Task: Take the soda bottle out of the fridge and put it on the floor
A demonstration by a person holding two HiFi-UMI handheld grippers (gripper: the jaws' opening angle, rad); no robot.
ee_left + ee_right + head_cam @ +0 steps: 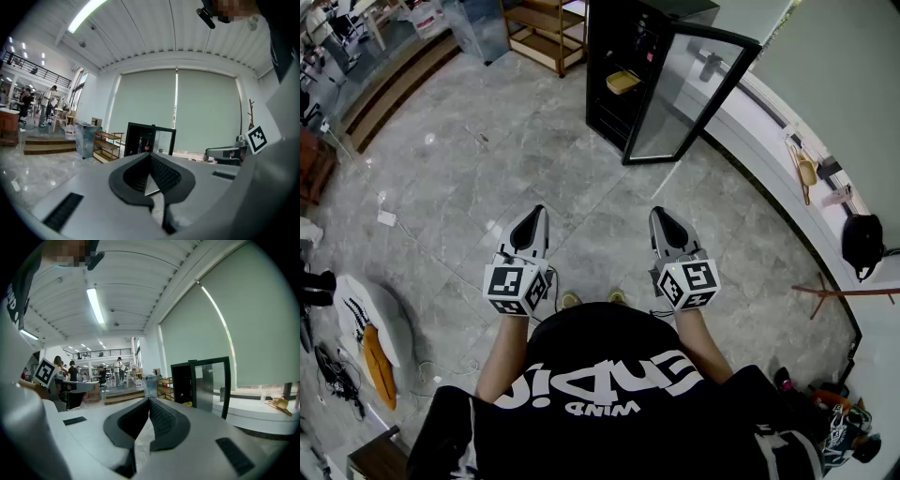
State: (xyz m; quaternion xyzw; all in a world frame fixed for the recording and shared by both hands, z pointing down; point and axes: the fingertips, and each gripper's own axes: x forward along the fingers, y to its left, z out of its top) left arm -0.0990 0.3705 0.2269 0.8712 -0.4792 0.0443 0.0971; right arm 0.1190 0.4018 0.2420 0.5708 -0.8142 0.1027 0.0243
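A black fridge (614,66) stands ahead on the grey stone floor with its glass door (694,94) swung open to the right. In the left gripper view the fridge (136,140) shows a dark soda bottle (146,145) with a red label standing inside. The right gripper view shows the fridge (185,383) and its door (213,383) from the side, with the bottle hidden. My left gripper (534,217) (151,154) and right gripper (664,217) (149,401) are held side by side, well short of the fridge. Both are shut and empty.
A wooden shelf unit (546,33) stands left of the fridge, with low steps (394,84) farther left. A white curved counter (769,141) runs along the right. A yellow item (622,82) lies inside the fridge. People (72,371) stand far off.
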